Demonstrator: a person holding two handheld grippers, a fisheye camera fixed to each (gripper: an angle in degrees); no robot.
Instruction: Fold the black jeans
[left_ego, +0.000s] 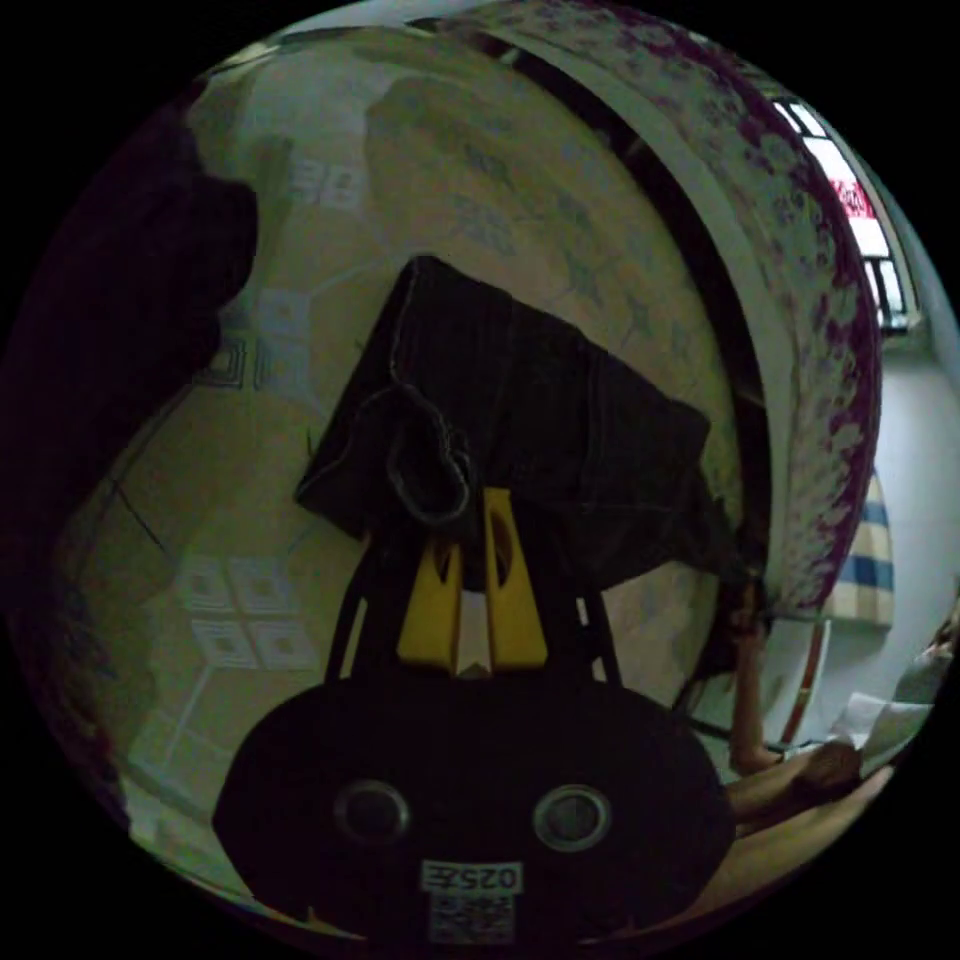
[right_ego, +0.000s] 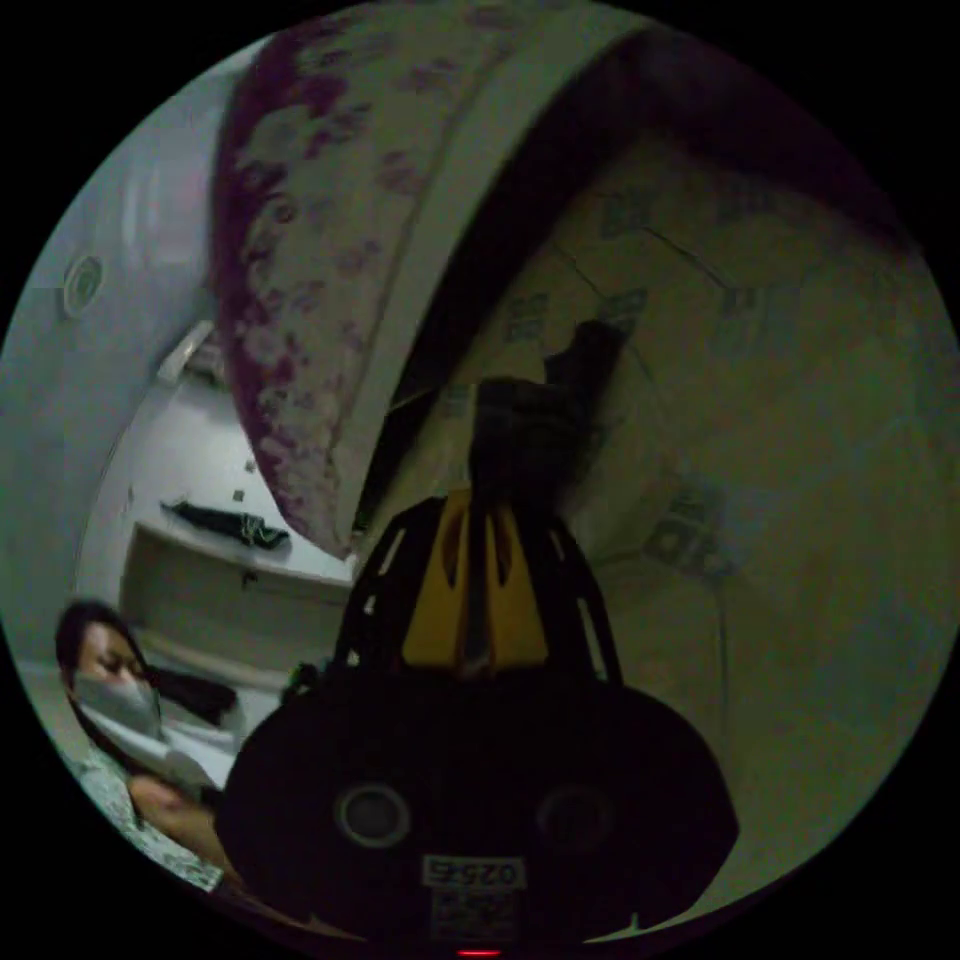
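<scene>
Jeans (left_ego: 520, 420): folded into a dark bundle, lying on the patterned floor (left_ego: 250, 560) just ahead of the left tongs (left_ego: 472, 520).
Left tongs: yellow jaws nearly together, tips at the bundle's near edge by a bunched loop of cloth; whether they pinch it, I cannot tell.
Right tongs (right_ego: 480, 500): jaws closed on a dark wad of jeans (right_ego: 530, 420), floor beyond.
Beside the tongs: a floral-covered bed (left_ego: 800, 330).
</scene>
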